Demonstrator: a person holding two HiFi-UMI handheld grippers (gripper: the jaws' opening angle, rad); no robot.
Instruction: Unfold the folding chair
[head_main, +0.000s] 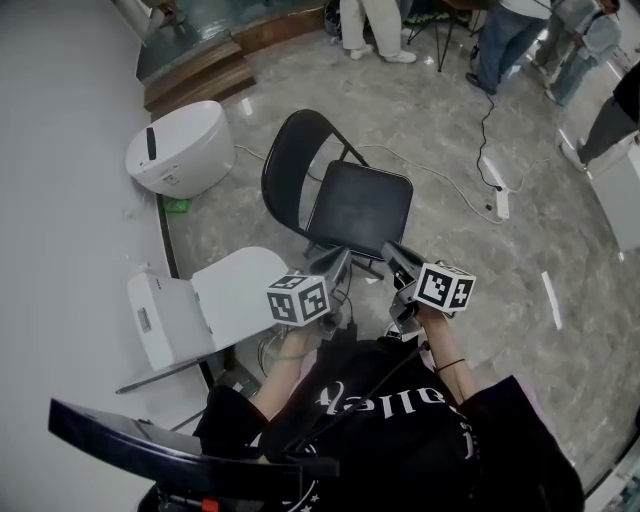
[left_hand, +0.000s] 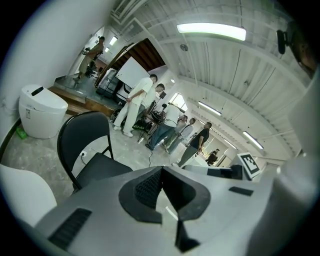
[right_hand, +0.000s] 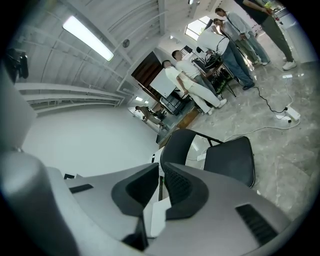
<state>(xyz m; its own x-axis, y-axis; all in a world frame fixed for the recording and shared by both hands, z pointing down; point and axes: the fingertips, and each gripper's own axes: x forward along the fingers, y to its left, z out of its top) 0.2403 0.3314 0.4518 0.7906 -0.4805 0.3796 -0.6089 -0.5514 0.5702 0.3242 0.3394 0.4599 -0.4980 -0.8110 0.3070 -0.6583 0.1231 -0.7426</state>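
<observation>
Black chair (head_main: 360, 205), white toilet (head_main: 180, 150) — marbled grey floor (head_main: 545, 215)

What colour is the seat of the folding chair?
Black. The seat matches the backrest. The head view shows it best.

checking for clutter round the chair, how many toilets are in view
2. One toilet stands at the far left, beside the back of the folding chair. The other toilet is nearer the person, left of the chair's front legs. More may be hidden outside the views.
</observation>
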